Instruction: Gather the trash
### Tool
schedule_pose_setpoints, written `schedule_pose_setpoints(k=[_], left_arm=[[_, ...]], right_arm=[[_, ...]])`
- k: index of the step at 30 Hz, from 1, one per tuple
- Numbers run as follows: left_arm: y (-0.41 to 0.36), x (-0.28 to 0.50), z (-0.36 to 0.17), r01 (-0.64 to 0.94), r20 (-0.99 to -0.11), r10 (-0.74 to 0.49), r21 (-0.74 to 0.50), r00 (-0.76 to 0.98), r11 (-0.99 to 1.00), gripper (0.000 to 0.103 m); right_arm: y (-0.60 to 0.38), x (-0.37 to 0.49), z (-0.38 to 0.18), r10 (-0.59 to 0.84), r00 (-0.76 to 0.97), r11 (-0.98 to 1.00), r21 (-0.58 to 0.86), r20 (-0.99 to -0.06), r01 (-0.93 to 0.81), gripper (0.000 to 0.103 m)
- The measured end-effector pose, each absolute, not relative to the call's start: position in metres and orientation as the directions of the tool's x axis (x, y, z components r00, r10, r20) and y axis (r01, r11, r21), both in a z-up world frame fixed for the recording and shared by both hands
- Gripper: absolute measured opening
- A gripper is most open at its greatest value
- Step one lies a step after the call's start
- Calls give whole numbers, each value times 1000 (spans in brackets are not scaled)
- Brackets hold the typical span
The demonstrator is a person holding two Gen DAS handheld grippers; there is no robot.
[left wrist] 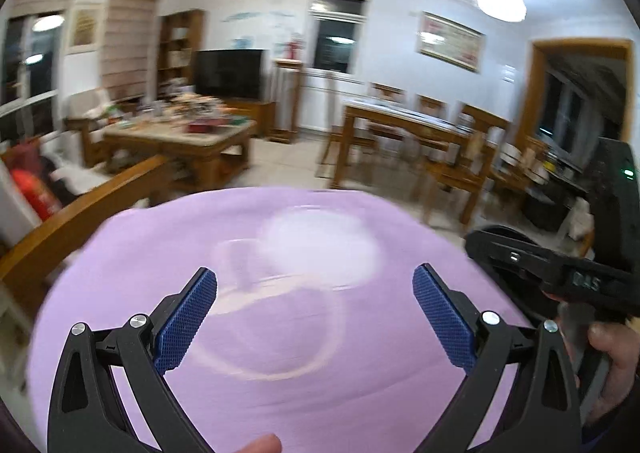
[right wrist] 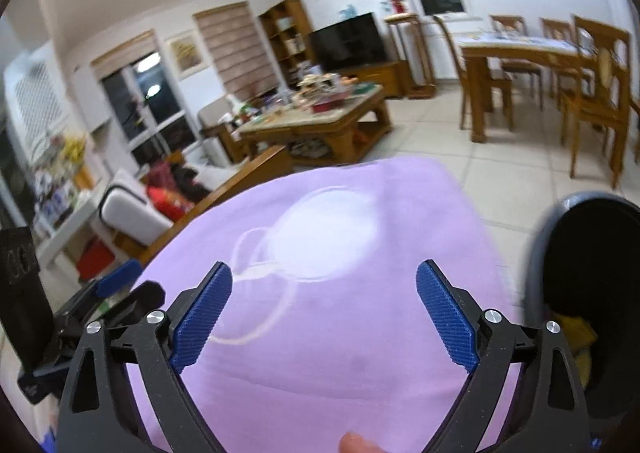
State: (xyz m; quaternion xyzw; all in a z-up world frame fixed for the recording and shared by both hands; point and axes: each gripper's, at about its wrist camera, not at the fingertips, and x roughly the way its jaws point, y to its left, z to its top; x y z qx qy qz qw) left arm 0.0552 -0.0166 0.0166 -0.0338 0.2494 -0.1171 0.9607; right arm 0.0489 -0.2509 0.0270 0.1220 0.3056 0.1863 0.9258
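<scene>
A purple cloth-covered surface (left wrist: 280, 393) with a pale ring mark fills the lower part of both views; it also shows in the right wrist view (right wrist: 340, 353). My left gripper (left wrist: 315, 303) is open and empty above it. My right gripper (right wrist: 324, 299) is open and empty above it too. A dark round bin (right wrist: 592, 293) stands at the right edge of the right wrist view, with yellow trash (right wrist: 576, 327) inside. The right gripper's body (left wrist: 560, 273) shows at the right of the left wrist view. No loose trash shows on the cloth.
A cluttered wooden coffee table (right wrist: 320, 117) stands beyond the cloth, with a TV (right wrist: 348, 41) behind it. A wooden dining table and chairs (right wrist: 540, 65) stand to the right. A sofa with red items (right wrist: 160, 197) lies to the left. The floor is pale tile (right wrist: 460, 157).
</scene>
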Motion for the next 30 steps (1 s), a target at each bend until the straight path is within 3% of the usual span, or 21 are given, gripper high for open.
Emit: schedule_pose_setpoints(k=[8, 11, 18, 30], left_arm=[[38, 55, 4, 60, -470, -105, -110, 877, 992, 98], [49, 52, 4, 48, -467, -114, -151, 877, 987, 98], [51, 43, 0, 48, -450, -95, -115, 888, 992, 98], [54, 39, 2, -2, -415, -33, -85, 909, 996, 98]], right_arm=[[-159, 62, 13, 339, 821, 940, 209, -459, -271, 98], [-148, 55, 3, 308, 865, 951, 156, -396, -267, 98], [-133, 31, 2, 312, 915, 949, 28, -255, -315, 98], [-140, 18, 0, 335, 906, 942, 61, -259, -331, 98]])
